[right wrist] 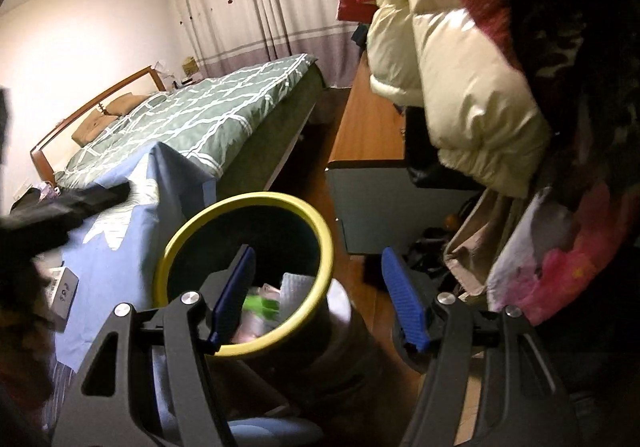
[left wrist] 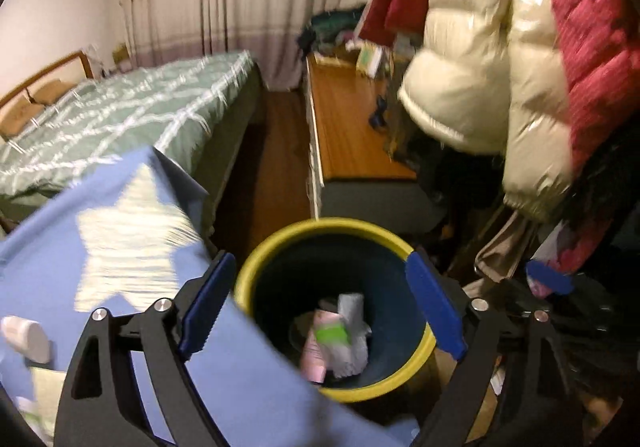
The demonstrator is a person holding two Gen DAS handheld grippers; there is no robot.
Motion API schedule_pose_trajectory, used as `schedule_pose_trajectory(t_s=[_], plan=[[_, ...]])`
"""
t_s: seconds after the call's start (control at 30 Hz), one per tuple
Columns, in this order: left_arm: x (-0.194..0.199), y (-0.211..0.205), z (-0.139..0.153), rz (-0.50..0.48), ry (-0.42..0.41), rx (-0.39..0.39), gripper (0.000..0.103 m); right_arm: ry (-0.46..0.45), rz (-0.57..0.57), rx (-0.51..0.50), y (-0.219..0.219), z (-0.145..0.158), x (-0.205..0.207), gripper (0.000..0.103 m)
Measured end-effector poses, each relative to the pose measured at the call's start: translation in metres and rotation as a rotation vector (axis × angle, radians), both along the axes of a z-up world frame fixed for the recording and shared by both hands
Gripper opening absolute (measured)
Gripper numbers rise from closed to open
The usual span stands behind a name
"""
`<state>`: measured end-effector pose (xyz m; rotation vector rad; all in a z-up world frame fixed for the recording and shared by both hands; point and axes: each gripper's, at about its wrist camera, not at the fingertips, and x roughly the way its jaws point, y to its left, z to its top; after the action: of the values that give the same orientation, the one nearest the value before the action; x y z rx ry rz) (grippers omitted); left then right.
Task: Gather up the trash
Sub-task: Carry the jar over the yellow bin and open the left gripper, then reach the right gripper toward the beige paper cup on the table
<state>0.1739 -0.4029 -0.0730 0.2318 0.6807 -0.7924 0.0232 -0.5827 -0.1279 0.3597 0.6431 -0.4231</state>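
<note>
Both claws, left claw [left wrist: 320, 303] and right claw [right wrist: 320, 295], gape wide and empty over the yellow-rimmed bin [left wrist: 256, 267] holding wrappers [left wrist: 332, 339]; swinging away carelessly could clip its rim, tipping trash out

The left gripper [left wrist: 322, 299] is held with its blue-padded fingers [left wrist: 206, 305] spread wide and nothing is gripped between them. The right gripper [right wrist: 318, 297] is likewise held open, pointed forward and downward.
</note>
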Motion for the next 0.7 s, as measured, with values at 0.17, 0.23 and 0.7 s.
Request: schedule_pose_trajectory(t_s=[0.17, 0.23, 0.7], plan=[[-0.005, 0.082, 0.050, 0.087, -0.091, -0.074, 0.096, 0.016, 0.042, 0.001, 0.018, -0.002, 0.016, 0.063], [-0.004, 0.129, 0.066, 0.166, -0.135, -0.097, 0.098, 0.022, 0.066, -0.004, 0.028, -0.001, 0.023, 0.063], [0.033, 0.415, 0.034, 0.762, -0.227, -0.106, 0.098, 0.059, 0.303, -0.068, 0.143, 0.016, 0.093, 0.063]])
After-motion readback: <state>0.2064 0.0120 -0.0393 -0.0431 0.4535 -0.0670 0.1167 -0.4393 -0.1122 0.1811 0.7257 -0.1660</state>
